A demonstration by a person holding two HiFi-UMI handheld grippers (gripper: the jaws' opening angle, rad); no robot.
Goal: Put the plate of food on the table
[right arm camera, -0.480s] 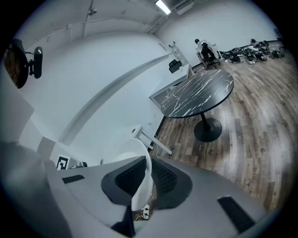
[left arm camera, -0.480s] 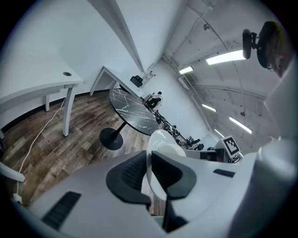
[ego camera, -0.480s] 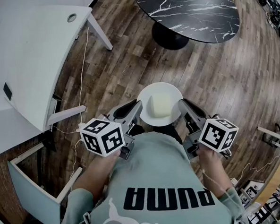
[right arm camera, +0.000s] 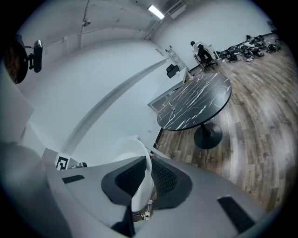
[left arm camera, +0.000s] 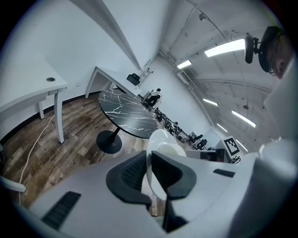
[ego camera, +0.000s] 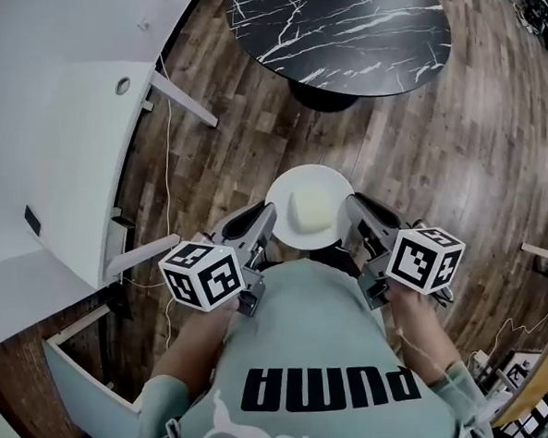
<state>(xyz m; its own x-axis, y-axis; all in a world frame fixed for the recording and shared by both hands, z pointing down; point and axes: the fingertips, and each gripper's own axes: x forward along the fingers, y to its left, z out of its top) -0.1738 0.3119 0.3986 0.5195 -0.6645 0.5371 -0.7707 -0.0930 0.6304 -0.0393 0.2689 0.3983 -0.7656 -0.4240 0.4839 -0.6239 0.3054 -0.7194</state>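
– Since the earlier frame the black tabletop (ego camera: 341, 33) has slid lower and leftward in our head view, with more of its marbled top showing. The white desk (ego camera: 65, 134) has drifted too.

– And the plate (ego camera: 286, 187)?

– It has kept its place between our two tools, out in front of our chest. It is above the wood floor (ego camera: 438, 176) and well apart from the tabletop.

– What do we carry on it?

– One pale block of food (ego camera: 312, 206), near the middle.

– How does our left hand-held gripper (ego camera: 266, 216) stand?

– Its jaws are closed on the plate's left rim. In the left gripper view the white edge runs between the dark pads (left arm camera: 132, 172), which press it from both sides.

– And our right hand-held gripper (ego camera: 355, 207)?

– It has the right rim the same way, with its jaws nearly together and the thin edge pinched between them.

– Where do we point them?

– Forward and somewhat down, toward the tabletop. Its round pedestal (ego camera: 327, 94) stands on the floor ahead of us.
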